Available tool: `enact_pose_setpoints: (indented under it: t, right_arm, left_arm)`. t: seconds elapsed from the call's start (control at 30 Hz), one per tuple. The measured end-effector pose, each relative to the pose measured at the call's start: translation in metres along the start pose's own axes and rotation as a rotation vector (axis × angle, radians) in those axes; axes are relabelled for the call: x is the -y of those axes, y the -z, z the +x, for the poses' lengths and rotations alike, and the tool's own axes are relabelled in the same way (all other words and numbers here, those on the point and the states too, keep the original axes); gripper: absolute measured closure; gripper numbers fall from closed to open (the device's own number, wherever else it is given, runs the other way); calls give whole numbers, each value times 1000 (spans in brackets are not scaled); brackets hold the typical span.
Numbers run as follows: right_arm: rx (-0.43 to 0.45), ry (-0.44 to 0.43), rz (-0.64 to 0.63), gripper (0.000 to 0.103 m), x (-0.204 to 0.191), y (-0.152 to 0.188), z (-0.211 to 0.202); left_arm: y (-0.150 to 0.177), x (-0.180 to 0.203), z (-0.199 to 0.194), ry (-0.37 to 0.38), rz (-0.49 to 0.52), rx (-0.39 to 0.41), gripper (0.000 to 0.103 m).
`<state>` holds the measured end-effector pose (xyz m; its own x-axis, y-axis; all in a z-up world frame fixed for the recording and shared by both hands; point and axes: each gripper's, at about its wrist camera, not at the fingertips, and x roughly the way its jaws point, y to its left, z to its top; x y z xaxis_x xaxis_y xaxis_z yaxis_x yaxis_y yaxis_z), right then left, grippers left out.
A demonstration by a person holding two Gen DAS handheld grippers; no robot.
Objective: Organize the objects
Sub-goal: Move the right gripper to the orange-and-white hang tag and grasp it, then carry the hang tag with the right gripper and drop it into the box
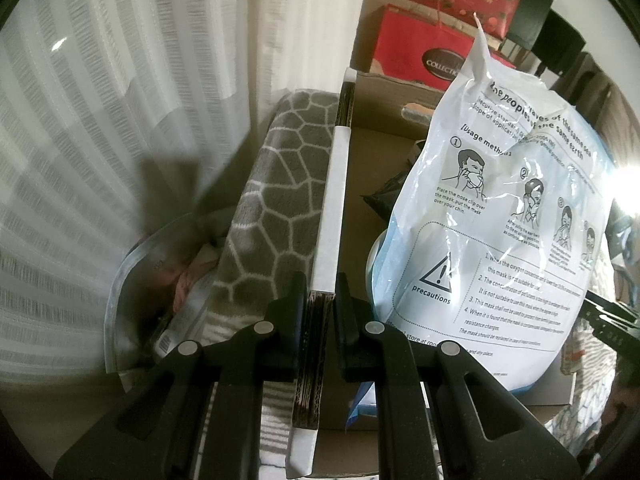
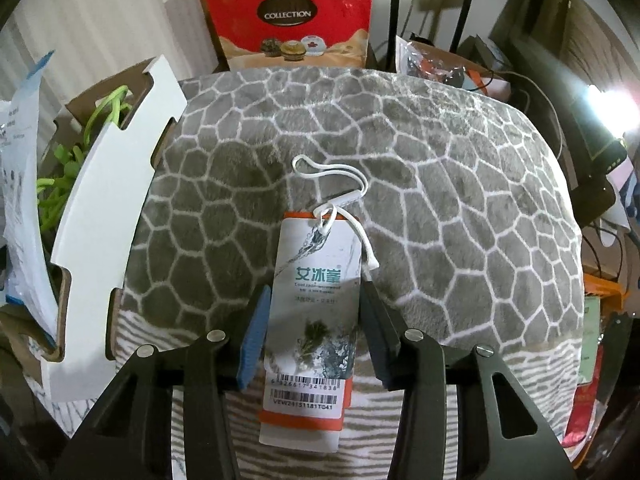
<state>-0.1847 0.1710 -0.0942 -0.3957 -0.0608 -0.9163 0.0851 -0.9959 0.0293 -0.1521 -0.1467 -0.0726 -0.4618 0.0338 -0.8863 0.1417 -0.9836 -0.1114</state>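
A grey plush blanket with a white cell pattern fills the right wrist view. Its hang tag lies on top, tied by a white cord. My right gripper points down onto it, and both pads meet the tag's side edges. In the left wrist view my left gripper is shut on the white-faced wall of a cardboard box. The same blanket lies left of that wall. A white face-mask bag stands inside the box.
The box's white flap curves along the blanket's left side, with green cords inside the box. A red gift box stands behind. A clear plastic bag and a striped curtain are at the left. Cables and clutter lie at the right.
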Motion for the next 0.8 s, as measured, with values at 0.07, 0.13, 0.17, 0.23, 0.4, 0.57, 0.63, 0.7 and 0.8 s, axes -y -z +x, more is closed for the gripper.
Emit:
enact_pose_setpoints:
  t: [0.07,0.13,0.17,0.23,0.4,0.57,0.63,0.7,0.8]
  right_arm:
    - [17,-15,7,58,2,-3,-8]
    - [44,-42,7,58,-1,-6,-22]
    - [61,-53,-3,58,-3,-7,-30]
    - [100,-81,-17,58,-11,-11,-51]
    - [203,-130,-88,58,-42,-20,-105]
    - [248,-191,-155,58,-82,-24,-137]
    - [258,-210,-175,58,-98,-27,-144]
    - [264,-225,-188,58,-111,-29,-148]
    - [286,-235,-205,58,-125,-30,-158]
  left_arm:
    - [0,0,0,1,0,0,91]
    - [0,0,0,0,0,1,91]
    - [0,0,0,0,1,1,91]
    - [0,0,0,1,0,0,91]
    - [0,0,0,1,-1,0,91]
    - [-1,0,0,1,-1,0,91]
    - [0,0,0,1,0,1,91]
    - [0,0,0,2,0,0,91]
    - [0,1,0,0,1,1,91]
